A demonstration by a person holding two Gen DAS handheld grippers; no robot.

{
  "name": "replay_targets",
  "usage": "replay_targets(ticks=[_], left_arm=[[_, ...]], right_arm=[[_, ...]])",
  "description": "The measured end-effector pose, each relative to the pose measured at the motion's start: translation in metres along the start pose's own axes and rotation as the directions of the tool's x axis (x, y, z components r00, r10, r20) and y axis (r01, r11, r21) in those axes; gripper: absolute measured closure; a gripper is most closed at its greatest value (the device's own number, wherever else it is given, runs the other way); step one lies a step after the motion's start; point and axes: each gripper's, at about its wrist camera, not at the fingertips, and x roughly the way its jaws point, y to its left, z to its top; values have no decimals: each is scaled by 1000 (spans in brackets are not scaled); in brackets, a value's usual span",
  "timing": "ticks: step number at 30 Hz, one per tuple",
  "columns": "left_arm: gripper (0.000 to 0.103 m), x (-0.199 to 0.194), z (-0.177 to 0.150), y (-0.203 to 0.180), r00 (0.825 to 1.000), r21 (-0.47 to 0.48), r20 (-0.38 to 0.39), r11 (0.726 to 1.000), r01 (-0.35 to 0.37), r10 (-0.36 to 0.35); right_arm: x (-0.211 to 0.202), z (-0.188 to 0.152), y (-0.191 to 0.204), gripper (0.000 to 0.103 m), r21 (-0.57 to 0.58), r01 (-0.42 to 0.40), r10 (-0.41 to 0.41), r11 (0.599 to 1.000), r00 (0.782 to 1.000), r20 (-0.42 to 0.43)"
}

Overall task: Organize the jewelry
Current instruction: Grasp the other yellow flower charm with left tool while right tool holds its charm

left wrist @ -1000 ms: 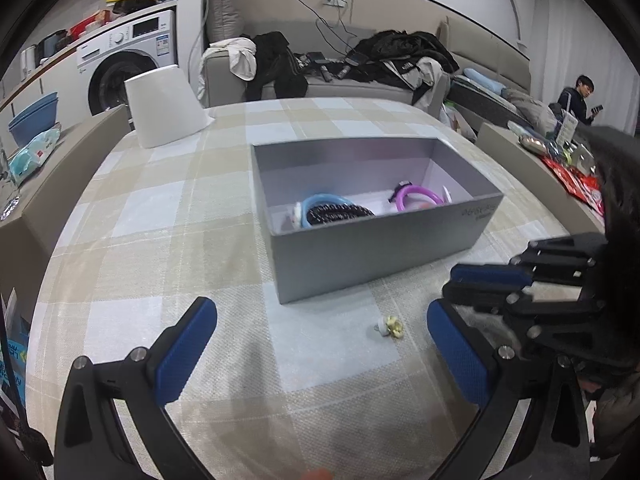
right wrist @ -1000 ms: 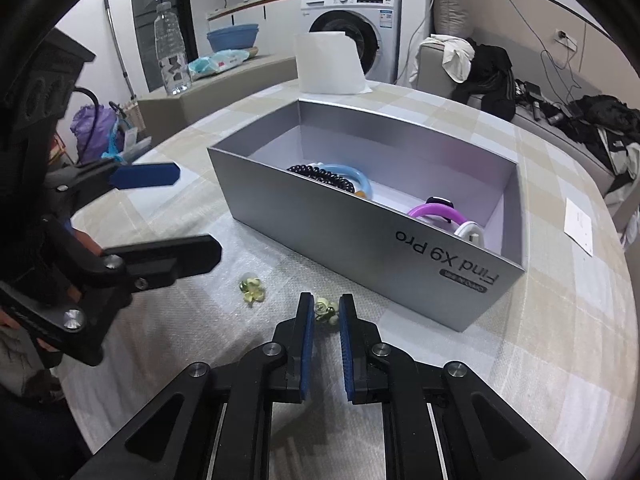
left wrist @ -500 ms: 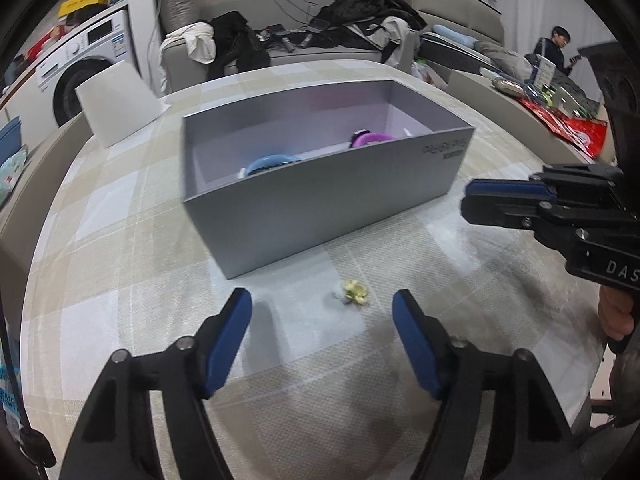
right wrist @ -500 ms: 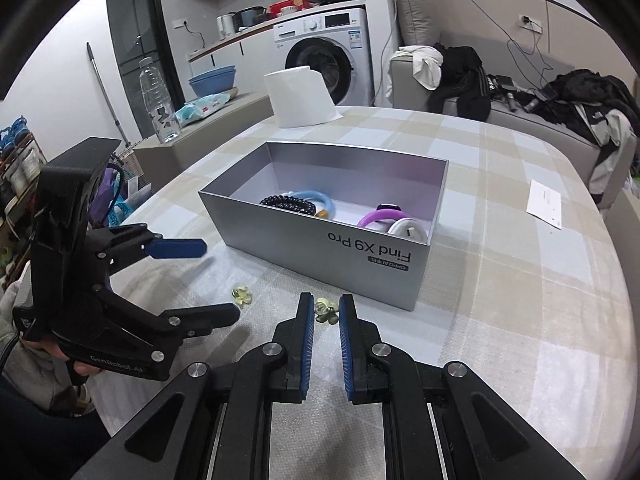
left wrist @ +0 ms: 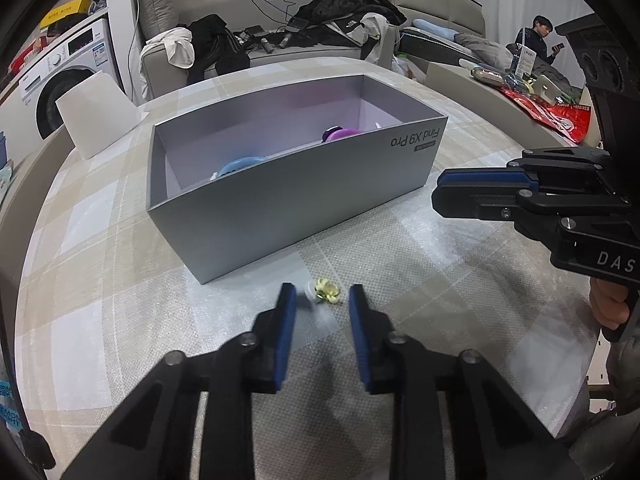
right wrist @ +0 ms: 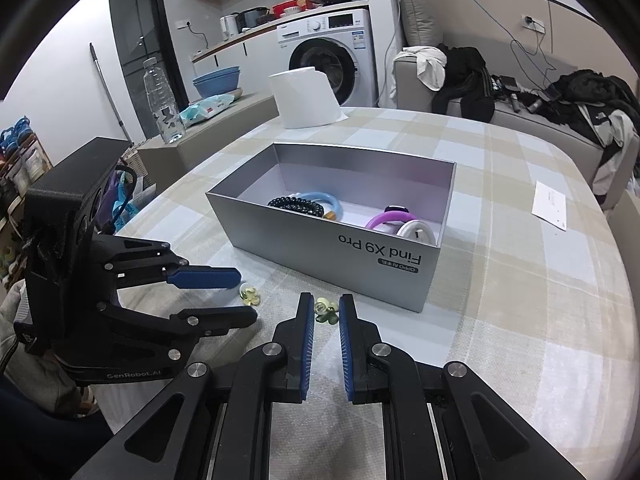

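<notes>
Mid pick-up on two small yellow-green flower-shaped earrings, both just near of the open grey cardboard box [right wrist: 332,258] on the checked tablecloth. Right gripper [right wrist: 325,312] clamped on one earring [right wrist: 323,309]; left gripper [left wrist: 322,300] just been closing round the other earring [left wrist: 327,291], pads either side but contact not clear, so cannot tell if gripped. Next: confirm left pinch, lift both clear of the cloth, carry over the near wall, release beside the bangles

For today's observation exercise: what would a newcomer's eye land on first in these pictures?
The grey box mid-table, holding a blue ring, black beads and a purple ring. Just before it, two tiny yellow-green flower earrings: one pinched in the right claw, the other on the cloth between the left claw's closing fingers.
</notes>
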Motion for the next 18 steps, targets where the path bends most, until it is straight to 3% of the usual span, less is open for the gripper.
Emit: replay_targets(ticks=[4, 7, 18], left_arm=[[91, 0, 1, -1, 1000, 0, 3, 1000, 0, 0], [99, 0, 1, -2, 1000, 3, 6, 1000, 4, -4], [99, -1, 2, -2, 1000, -12, 14, 1000, -5, 5]], right_arm=[[-1, 0, -2, 92, 7, 1, -1, 1000, 1000, 4], [-2, 0, -2, 92, 7, 3, -3, 1000, 1000, 5], [-2, 0, -4, 92, 11, 11, -11, 1000, 1000, 3]])
